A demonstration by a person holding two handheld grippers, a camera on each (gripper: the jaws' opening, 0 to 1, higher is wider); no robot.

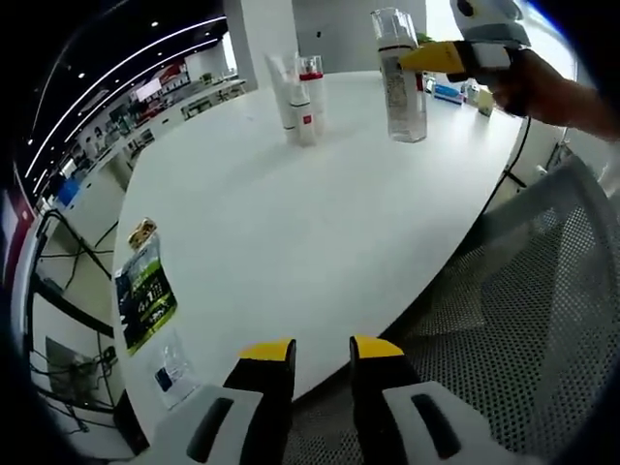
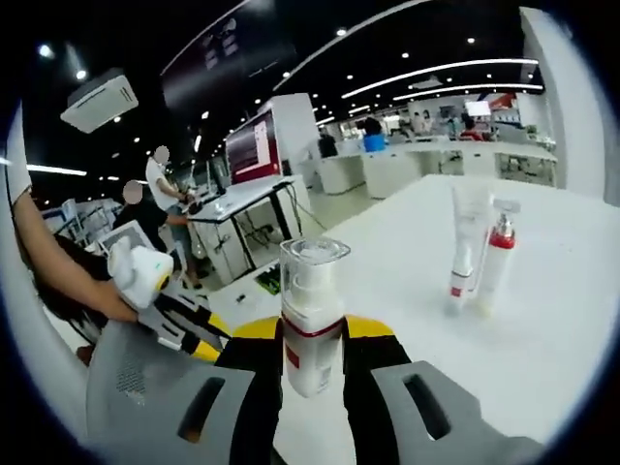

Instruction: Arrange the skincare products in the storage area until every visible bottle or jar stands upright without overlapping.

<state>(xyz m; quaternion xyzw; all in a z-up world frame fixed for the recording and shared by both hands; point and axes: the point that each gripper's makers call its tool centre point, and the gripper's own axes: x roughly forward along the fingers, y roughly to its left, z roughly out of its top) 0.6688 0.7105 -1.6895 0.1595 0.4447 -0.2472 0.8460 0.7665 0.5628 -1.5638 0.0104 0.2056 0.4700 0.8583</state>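
My right gripper (image 2: 312, 337) is shut on a clear pump bottle (image 2: 312, 310) with a white filling and a red band, held upright. In the left gripper view that bottle (image 1: 401, 87) stands straight over the far part of the white table (image 1: 320, 213), with the right gripper (image 1: 431, 58) clamped near its neck; I cannot tell whether its base touches the top. A white tube (image 1: 286, 92) and a red-capped bottle (image 1: 310, 97) stand upright side by side to its left, also seen as tube (image 2: 468, 242) and bottle (image 2: 496, 257). My left gripper (image 1: 323, 356) is open and holds nothing at the table's near edge.
A grey mesh chair (image 1: 542, 291) sits by the table's right edge. A green leaflet (image 1: 145, 291) and a small clear packet (image 1: 172, 373) lie near the left edge. Small boxes (image 1: 450, 92) rest at the far side. A person's arm (image 2: 44, 271) holds the left gripper (image 2: 145, 276).
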